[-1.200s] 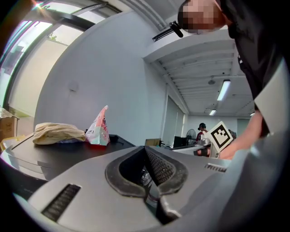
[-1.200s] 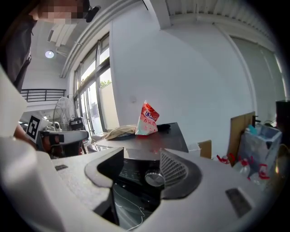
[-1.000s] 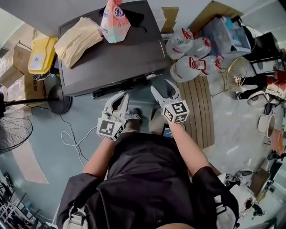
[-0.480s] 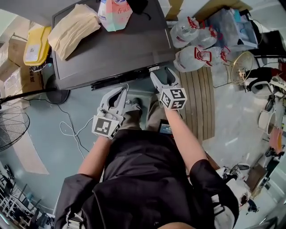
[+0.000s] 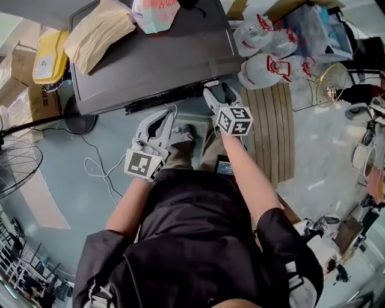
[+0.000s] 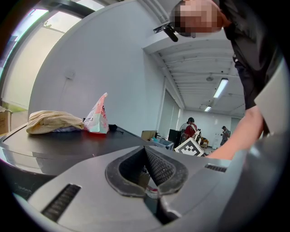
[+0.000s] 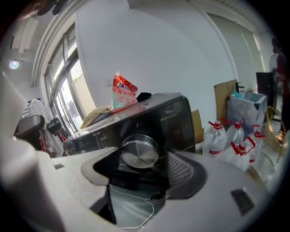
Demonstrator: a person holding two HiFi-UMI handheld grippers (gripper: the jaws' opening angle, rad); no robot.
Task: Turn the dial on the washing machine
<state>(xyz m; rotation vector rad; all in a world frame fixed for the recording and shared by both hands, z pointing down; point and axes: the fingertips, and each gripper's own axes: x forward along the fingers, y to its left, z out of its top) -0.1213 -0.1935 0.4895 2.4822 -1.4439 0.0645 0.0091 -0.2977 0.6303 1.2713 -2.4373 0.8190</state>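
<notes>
The dark washing machine (image 5: 150, 60) stands ahead of me, seen from above in the head view. Its round silver dial (image 7: 139, 153) sits on the black front panel. My right gripper (image 7: 139, 168) is open, with its jaws spread to either side of the dial and the pads clear of it. In the head view the right gripper (image 5: 220, 91) reaches the machine's front edge, and the dial itself is hidden there. My left gripper (image 5: 163, 119) hangs lower left, short of the machine. In its own view the left gripper (image 6: 146, 156) is shut with nothing in it.
A pink detergent bag (image 5: 155, 12) and a beige cloth (image 5: 99, 36) lie on the machine's lid. Water bottles (image 5: 264, 66) and a slatted wooden mat (image 5: 274, 132) are on the right. A yellow container (image 5: 49, 57), a fan (image 5: 15, 171) and a floor cable (image 5: 99, 174) are on the left.
The right gripper has moved forward to the machine's front edge. The left gripper has barely shifted.
</notes>
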